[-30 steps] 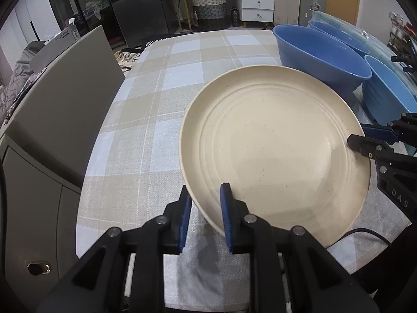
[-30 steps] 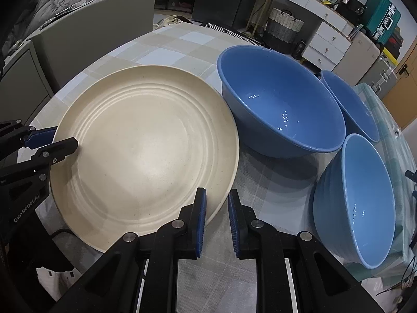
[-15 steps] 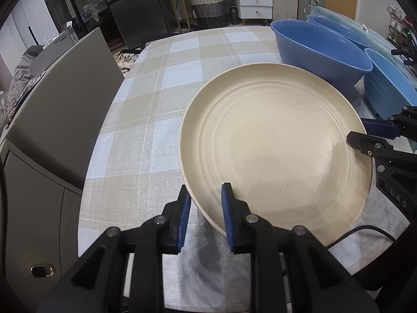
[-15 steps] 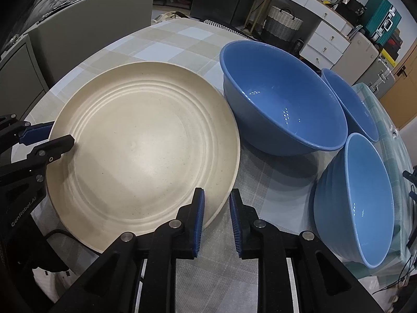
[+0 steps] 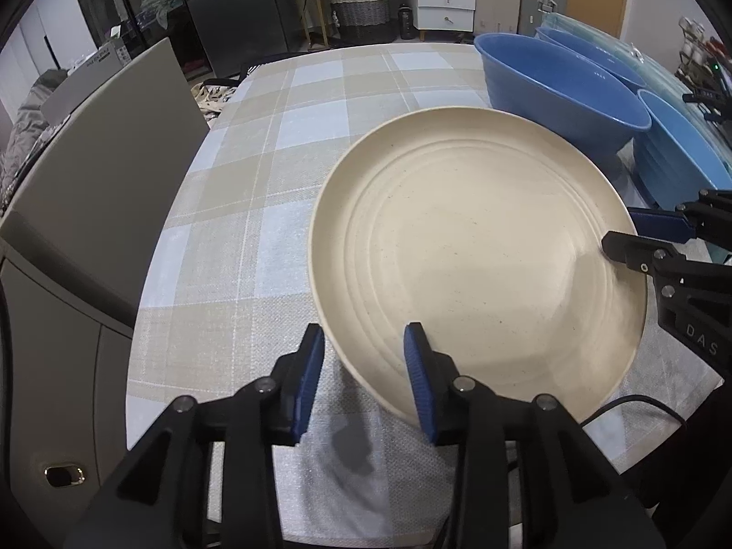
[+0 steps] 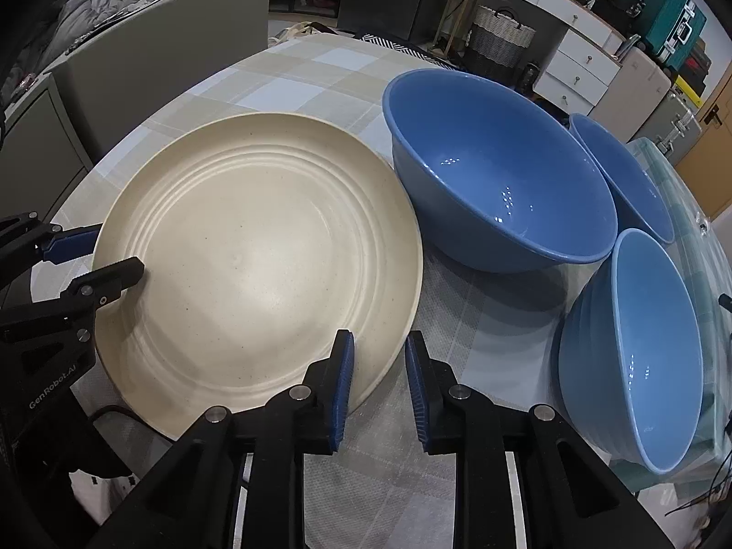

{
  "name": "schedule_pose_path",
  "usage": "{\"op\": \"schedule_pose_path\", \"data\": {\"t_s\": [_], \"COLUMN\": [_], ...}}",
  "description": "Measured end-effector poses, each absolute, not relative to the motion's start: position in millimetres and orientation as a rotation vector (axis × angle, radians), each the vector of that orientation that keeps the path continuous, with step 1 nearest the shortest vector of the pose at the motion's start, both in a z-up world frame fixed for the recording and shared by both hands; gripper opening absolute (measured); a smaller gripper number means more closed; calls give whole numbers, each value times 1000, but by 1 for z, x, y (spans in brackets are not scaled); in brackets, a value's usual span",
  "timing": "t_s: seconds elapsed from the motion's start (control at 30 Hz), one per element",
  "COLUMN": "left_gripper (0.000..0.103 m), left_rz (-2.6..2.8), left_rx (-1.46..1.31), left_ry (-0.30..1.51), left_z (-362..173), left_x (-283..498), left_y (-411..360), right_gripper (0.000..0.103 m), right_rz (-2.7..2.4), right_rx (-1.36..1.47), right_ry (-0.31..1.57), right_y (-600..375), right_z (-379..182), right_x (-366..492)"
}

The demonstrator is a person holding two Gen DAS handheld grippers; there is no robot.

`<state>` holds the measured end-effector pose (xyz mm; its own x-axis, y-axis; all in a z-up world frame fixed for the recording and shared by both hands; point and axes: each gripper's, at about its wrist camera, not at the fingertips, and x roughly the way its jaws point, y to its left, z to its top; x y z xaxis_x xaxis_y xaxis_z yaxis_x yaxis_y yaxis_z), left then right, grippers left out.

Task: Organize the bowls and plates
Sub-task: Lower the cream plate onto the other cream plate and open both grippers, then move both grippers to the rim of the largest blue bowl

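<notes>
A cream ridged plate point(image 6: 256, 256) lies flat beside three upright blue bowls point(image 6: 498, 174), the largest nearest it.

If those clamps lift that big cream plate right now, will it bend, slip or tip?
The cream plate looks rigid, so it probably won't flex. Its smooth rim may slip, though the left gripper and right gripper have ribbed pads. Each straddles opposite edges, open; lifted evenly it should stay level.

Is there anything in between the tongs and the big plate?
Nothing visible. The left tongs and right tongs each straddle the cream plate's rim, jaws open. The blue bowls sit beside it.
</notes>
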<state>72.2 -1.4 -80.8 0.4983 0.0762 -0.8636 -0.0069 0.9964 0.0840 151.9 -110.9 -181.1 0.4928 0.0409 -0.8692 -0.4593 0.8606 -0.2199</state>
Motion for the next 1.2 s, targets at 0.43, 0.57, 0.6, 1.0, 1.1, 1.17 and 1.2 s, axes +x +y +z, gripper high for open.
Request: {"op": "schedule_pose_path", "data": {"t_s": [0.43,0.57,0.6,1.0,1.1,1.17,1.2], "left_gripper": [69,100,103,103,103,103,103], "left_rz": [65,61,47,-13,-21,-38,-47], "left_rx": [-80,-112,-127,-192,-180,-178,-175], "left_ry": [1004,952,942,887,868,864,860], "left_z": [-61,-47,-44,-16,-4,3,6], "left_x": [67,63,63,75,83,90,93], "left_y": [21,25,26,17,8,1,-3], "right_gripper": [80,92,94,102,102,102,102], "right_rz": [427,479,490,493,464,443,429], "right_rx": [-358,-297,-276,-90,-63,-48,-43], "right_ry": [923,886,882,785,770,761,758], "right_y": [-117,-123,-125,-167,-182,-192,-196], "right_z": [-146,-129,-125,-85,-74,-66,-62], "right_x": [143,138,139,141,144,148,150]}}
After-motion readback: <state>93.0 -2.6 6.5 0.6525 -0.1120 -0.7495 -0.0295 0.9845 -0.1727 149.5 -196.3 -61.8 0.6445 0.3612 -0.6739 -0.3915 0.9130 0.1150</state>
